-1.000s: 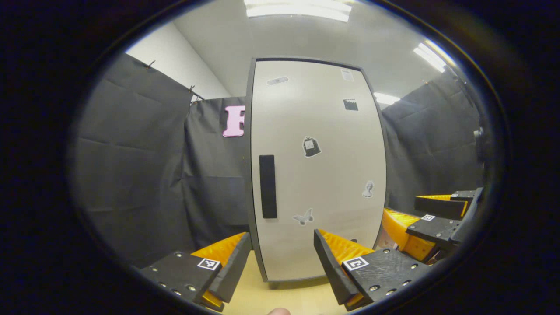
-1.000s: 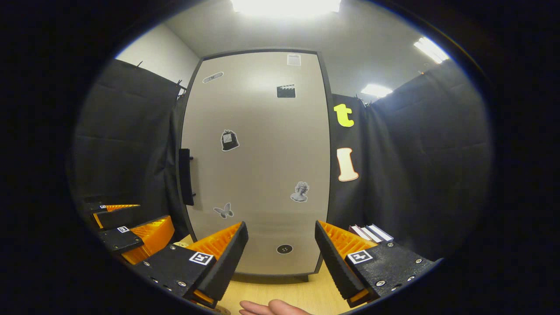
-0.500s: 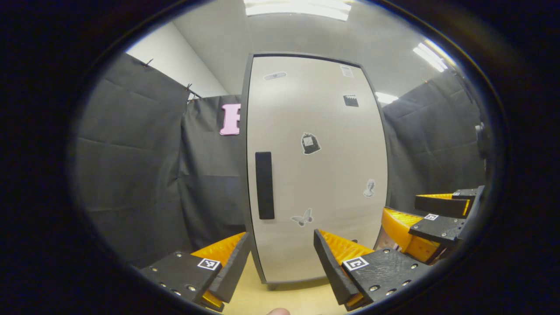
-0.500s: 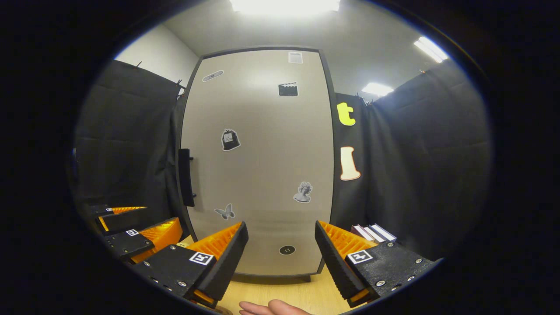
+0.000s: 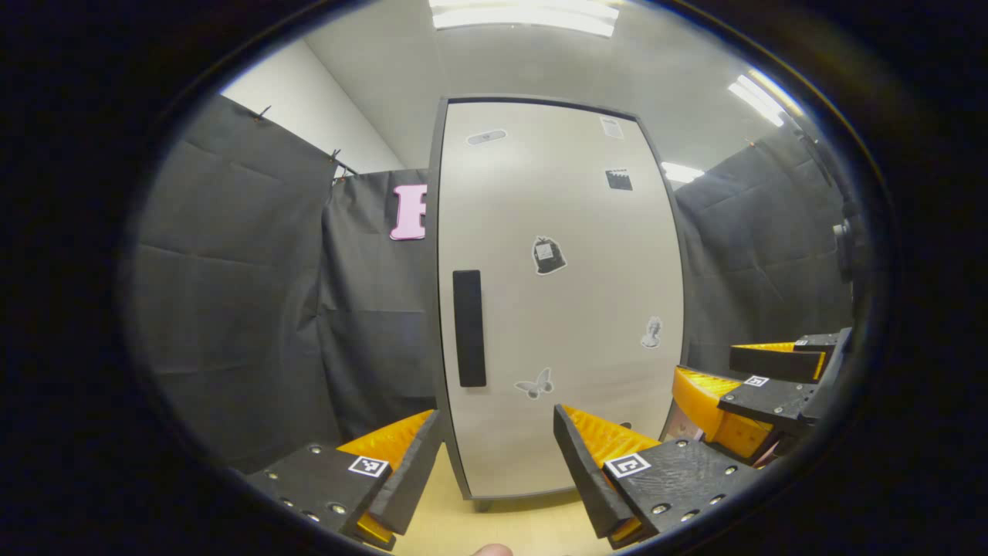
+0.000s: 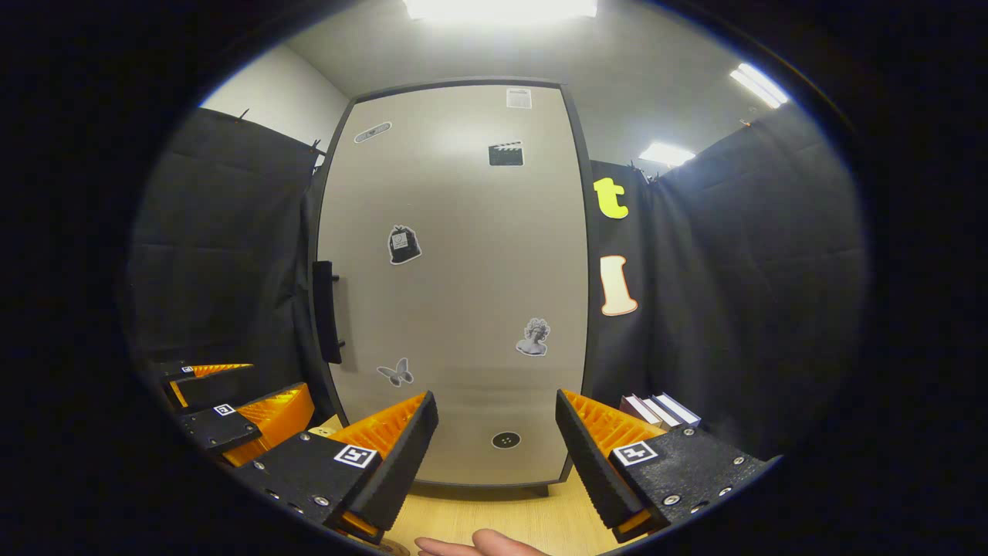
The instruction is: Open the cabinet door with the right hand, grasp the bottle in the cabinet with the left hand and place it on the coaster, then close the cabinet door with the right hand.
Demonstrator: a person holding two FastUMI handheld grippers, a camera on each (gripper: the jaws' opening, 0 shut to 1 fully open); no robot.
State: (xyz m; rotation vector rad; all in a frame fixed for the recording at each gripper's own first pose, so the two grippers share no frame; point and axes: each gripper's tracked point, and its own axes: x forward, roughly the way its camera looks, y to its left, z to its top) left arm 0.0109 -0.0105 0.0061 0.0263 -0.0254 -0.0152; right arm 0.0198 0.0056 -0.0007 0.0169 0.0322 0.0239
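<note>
A tall pale cabinet door (image 5: 563, 293) with small stickers stands shut ahead, a dark vertical handle (image 5: 468, 327) near its left edge. In the right gripper view the same door (image 6: 455, 270) fills the middle, its handle (image 6: 326, 312) at the left. My left gripper (image 5: 498, 440) is open and empty, a short way in front of the door's lower part. My right gripper (image 6: 496, 423) is open and empty too, facing the door's bottom. The right gripper (image 5: 760, 386) also appears at the right of the left gripper view, and the left gripper (image 6: 231, 398) at the left of the right gripper view.
The cabinet stands on a light wooden tabletop (image 6: 532, 517). Several books (image 6: 660, 409) stand to the cabinet's right against the black cloth wall. A fingertip (image 6: 478, 544) shows at the bottom edge of the right gripper view.
Both views have shifted only slightly; the grippers stay open and the door stays shut.
</note>
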